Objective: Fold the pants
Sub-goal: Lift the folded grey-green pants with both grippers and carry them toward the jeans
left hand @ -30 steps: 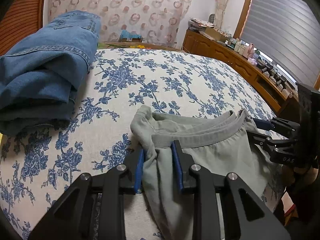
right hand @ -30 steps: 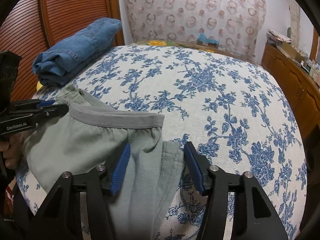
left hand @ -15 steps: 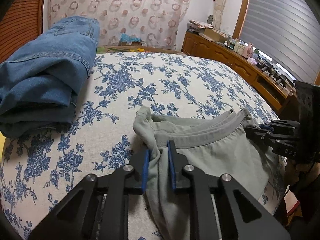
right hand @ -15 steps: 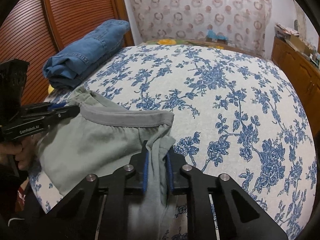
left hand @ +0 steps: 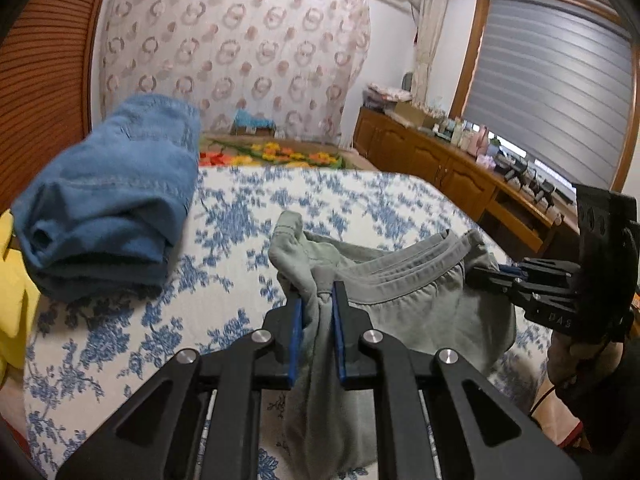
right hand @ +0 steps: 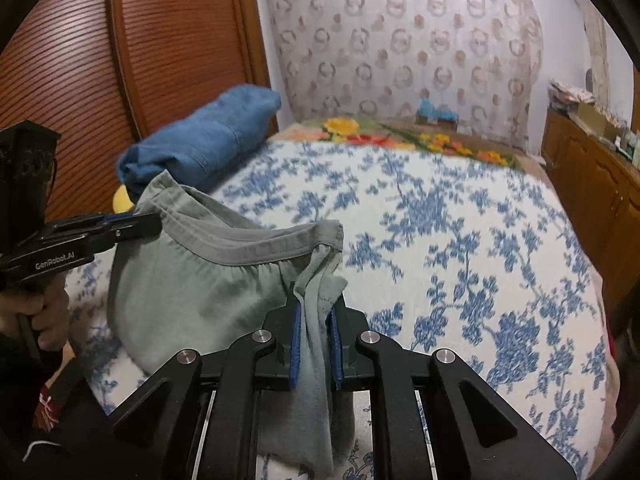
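Both the left gripper (left hand: 316, 304) and right gripper (right hand: 314, 314) have just closed, each pinching the grey-green pants (left hand: 420, 300) at the waistband. Folded blue jeans (left hand: 116, 196) lie upper left on the floral bedspread (right hand: 460, 240), well apart; a wooden cabinet (left hand: 448, 168) stands at right.

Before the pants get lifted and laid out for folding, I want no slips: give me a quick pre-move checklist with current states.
1. Left gripper clamped on the grey pants at the waistband: ok.
2. Right gripper clamped at the other waistband end: ok.
3. Waistband spans between both grips: ok.
4. Pant legs hanging free: cannot tell, hidden below.
5. Flowered bedspread ahead bare: ok.
6. Folded jeans apart from the pants: ok.
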Available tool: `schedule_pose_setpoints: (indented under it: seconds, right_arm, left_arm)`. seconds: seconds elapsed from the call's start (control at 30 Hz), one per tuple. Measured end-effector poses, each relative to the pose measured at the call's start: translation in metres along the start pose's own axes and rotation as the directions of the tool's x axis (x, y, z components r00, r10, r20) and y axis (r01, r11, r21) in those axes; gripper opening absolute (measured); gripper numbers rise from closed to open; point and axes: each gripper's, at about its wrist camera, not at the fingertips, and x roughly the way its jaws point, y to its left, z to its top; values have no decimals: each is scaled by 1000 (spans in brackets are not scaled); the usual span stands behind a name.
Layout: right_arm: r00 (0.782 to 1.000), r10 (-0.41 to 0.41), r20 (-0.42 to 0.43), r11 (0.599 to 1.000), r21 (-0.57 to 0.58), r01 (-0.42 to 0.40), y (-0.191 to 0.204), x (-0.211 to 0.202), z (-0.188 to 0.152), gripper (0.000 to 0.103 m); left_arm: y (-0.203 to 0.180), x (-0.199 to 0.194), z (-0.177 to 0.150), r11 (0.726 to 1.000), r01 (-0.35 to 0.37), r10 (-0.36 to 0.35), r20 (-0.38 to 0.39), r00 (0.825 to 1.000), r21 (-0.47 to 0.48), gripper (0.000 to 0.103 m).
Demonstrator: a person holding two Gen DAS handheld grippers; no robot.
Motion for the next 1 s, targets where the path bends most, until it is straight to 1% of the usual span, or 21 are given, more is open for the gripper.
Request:
schedule_pose_setpoints:
  seconds: [0.27,0.53,0.77,1.0]
  right_arm:
    - [996,-2,94,999,-34,5,12,-32,16,9]
    - [987,15,161,998,-58,-5,20,-55,35,9]
    - [982,20,190,997,-83,-5,24,-65,46,9]
    - [983,27,182,994,-108,-8,24,-54,53,9]
  left_arm:
    - [-9,-29,18,1000,4,-6,83,997,28,11]
    - [-16,-55,34,998,-8,-1,152,988,60,11]
    - [-17,-60,38,997,-12,-1,170,985,74,11]
    - [-15,-58,39,998,-15,4,162,987,62,11]
